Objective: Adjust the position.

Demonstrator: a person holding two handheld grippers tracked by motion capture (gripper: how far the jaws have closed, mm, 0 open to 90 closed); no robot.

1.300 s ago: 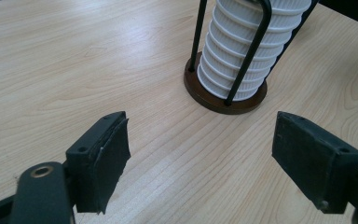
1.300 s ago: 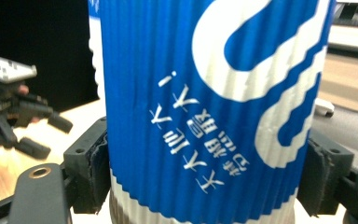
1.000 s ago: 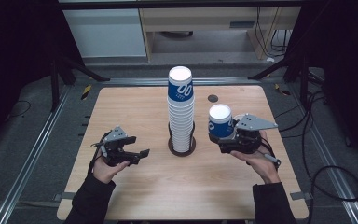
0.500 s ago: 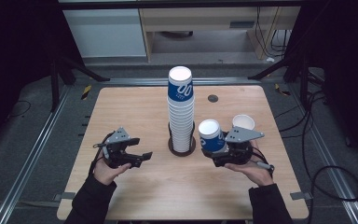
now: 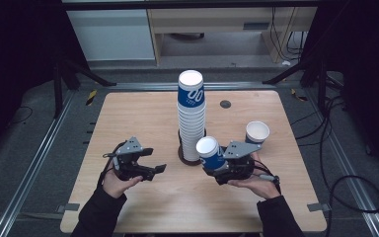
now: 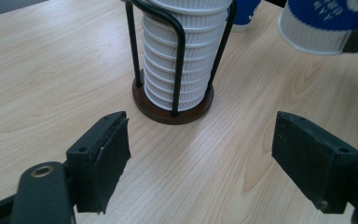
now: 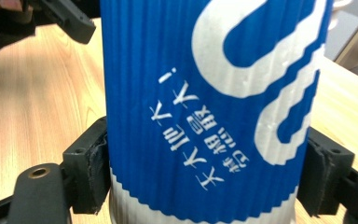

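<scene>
Currently right gripper [image 5: 216, 165] fingers are clamping an upside-down blue cup [image 5: 210, 152], holding it tilted just right of the cup stack [image 5: 191, 116] in its holder; left gripper [image 5: 150, 168] fingers are standing released over the surface [image 5: 128, 113], gripping nothing

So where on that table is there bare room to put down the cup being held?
Free: the wide left part of the table beyond the left gripper, and the near edge between the forearms. Crowded: around the cup stack, the held cup in the right gripper, and the upright cup.
</scene>
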